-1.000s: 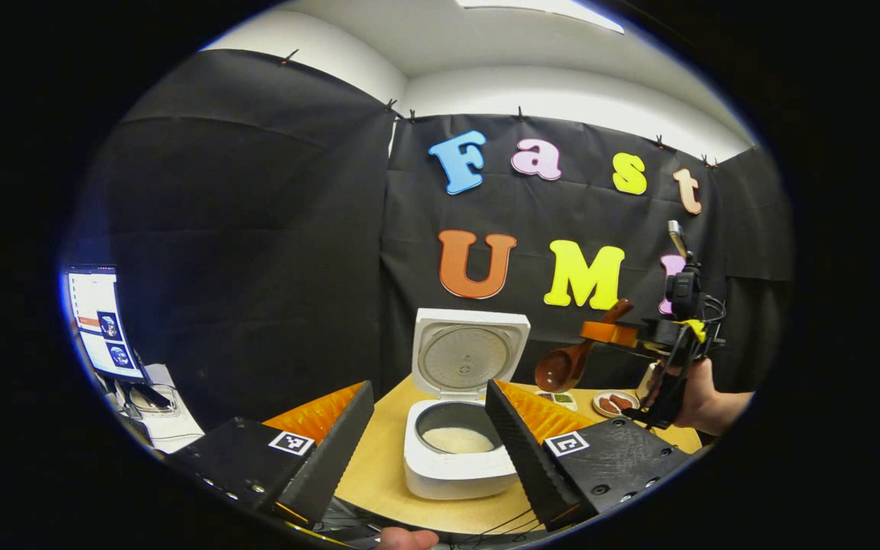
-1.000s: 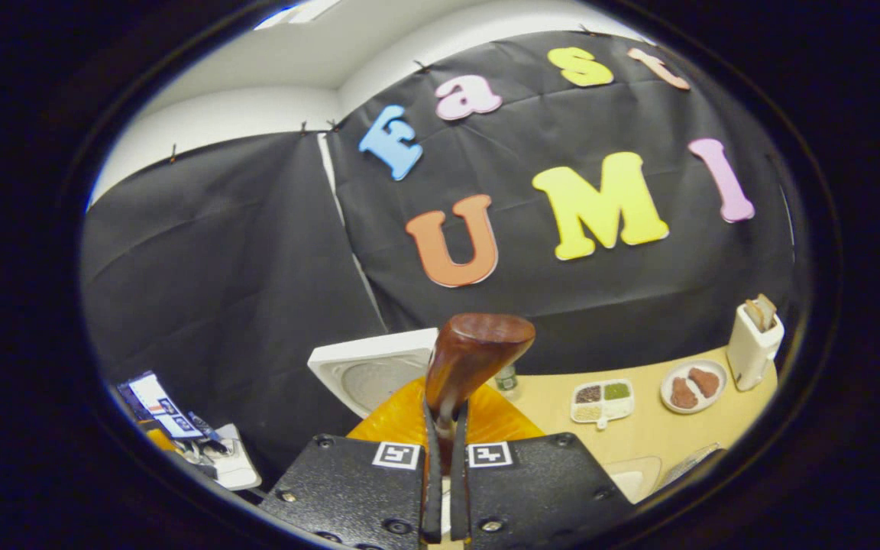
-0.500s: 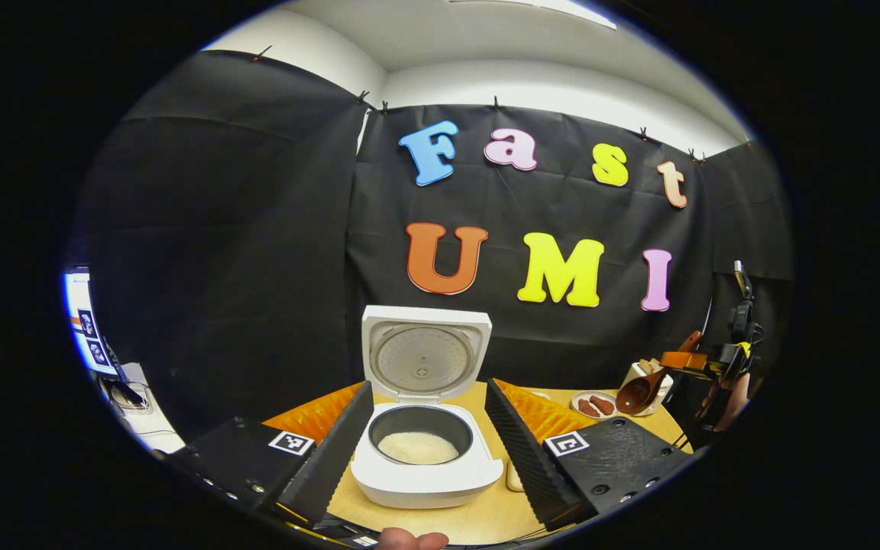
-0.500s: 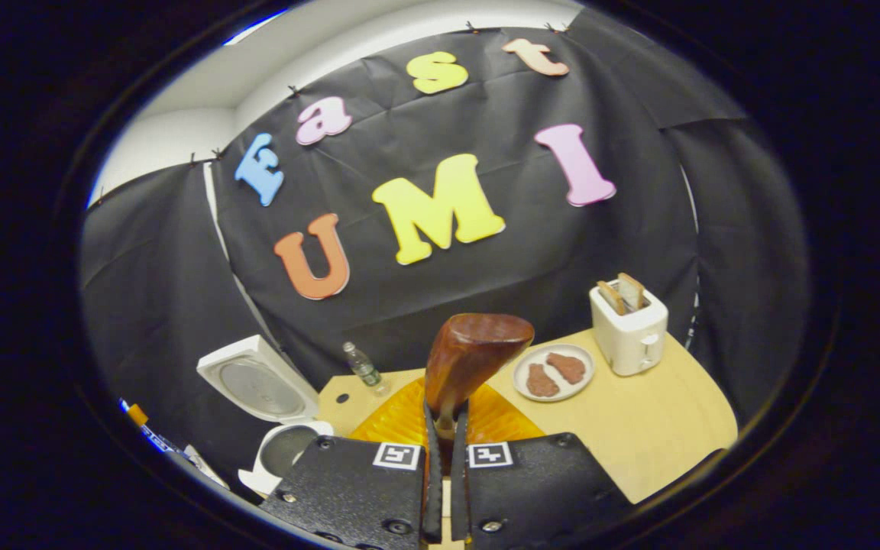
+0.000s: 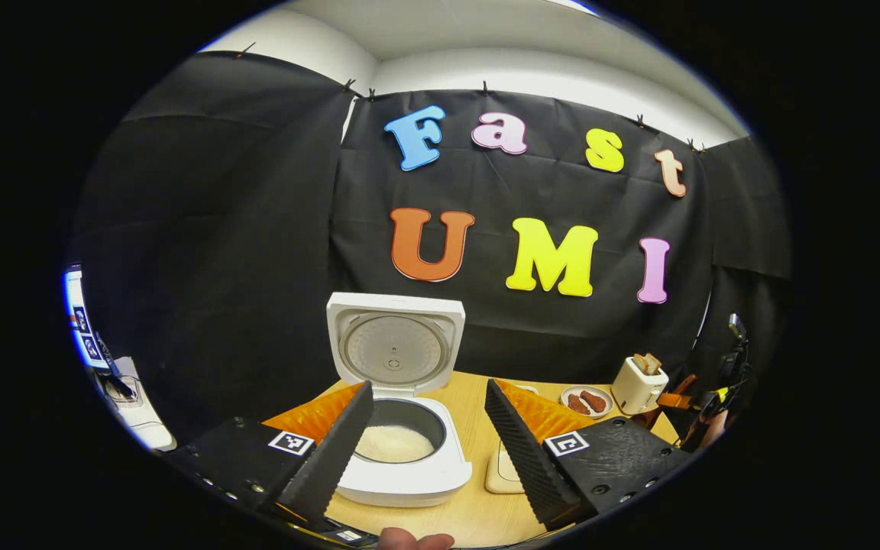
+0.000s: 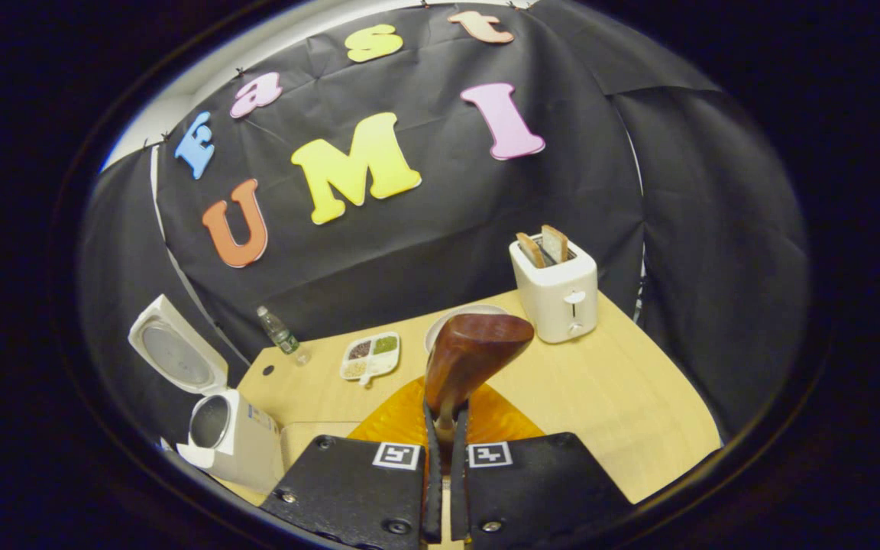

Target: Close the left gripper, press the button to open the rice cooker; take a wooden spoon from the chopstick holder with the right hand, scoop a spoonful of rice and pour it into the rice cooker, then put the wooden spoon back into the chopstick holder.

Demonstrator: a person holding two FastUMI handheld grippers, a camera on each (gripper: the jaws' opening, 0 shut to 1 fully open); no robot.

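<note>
Far left in the left gripper view, beyond the worktop (image 5: 478,447), a lit monitor (image 5: 79,325) glows at the edge. My left claw (image 5: 428,439) hangs low over the near edge of the worktop with its two fingers spread wide and nothing between them. Between those fingers sits the white rice cooker (image 5: 398,458), its lid (image 5: 393,347) standing upright and open at the far side, and pale rice (image 5: 393,443) lying in the dark inner pot. Just right of the cooker, near me, a small beige square dish (image 5: 503,473) rests flat on the wood. Farther right, toward the back, a plate with two brown pieces of food (image 5: 583,400) lies next to a white toaster (image 5: 638,382) holding two slices of toast.

In the right gripper view my right claw (image 6: 444,428) is pressed together on the neck of the wooden spoon (image 6: 470,359); both fingers grip it and the glossy brown bowl points away from me, raised above the worktop (image 6: 623,412). The rice cooker (image 6: 226,435) sits at the near left, lid (image 6: 176,351) thrown open. Behind it a small bottle (image 6: 278,332) stands at the far left edge, then a white divided tray of grains (image 6: 370,356), then the rim of a plate (image 6: 448,317) half hidden by the spoon's bowl, and the toaster (image 6: 558,286) at the far right. I cannot tell where the chopstick holder is.
</note>
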